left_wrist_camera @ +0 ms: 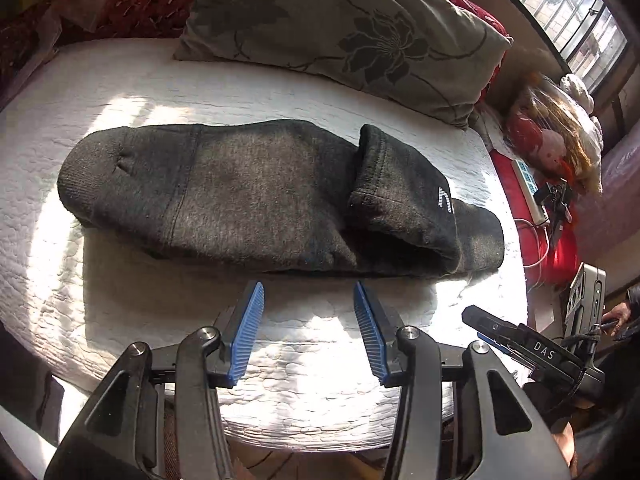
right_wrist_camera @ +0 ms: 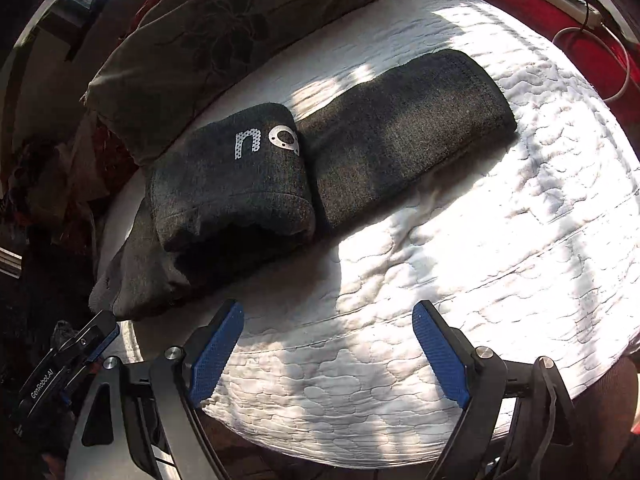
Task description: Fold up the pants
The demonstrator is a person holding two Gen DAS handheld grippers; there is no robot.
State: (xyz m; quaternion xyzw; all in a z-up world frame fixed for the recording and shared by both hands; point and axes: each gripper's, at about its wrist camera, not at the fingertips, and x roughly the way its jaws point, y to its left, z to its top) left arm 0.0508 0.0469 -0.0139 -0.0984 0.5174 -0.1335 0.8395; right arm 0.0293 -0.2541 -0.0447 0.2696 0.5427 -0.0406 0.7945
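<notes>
Dark grey pants [left_wrist_camera: 260,200] lie folded into a long bundle on the white quilted bed [left_wrist_camera: 120,92]. One end with white lettering [left_wrist_camera: 444,204] is folded over on top. In the right wrist view the pants [right_wrist_camera: 400,132] show the folded-over part with white letters [right_wrist_camera: 264,142] at the left. My left gripper [left_wrist_camera: 309,294] is open and empty, just short of the pants' near edge. My right gripper [right_wrist_camera: 328,314] is open and empty, above the quilt near the bed's front edge. The right gripper also shows in the left wrist view [left_wrist_camera: 516,340], and the left gripper in the right wrist view [right_wrist_camera: 72,364].
A floral grey pillow [left_wrist_camera: 340,32] lies behind the pants. A doll [left_wrist_camera: 552,148], a power strip [left_wrist_camera: 528,184] and red bedding [left_wrist_camera: 560,252] sit at the right side. A window [left_wrist_camera: 576,12] is at the upper right.
</notes>
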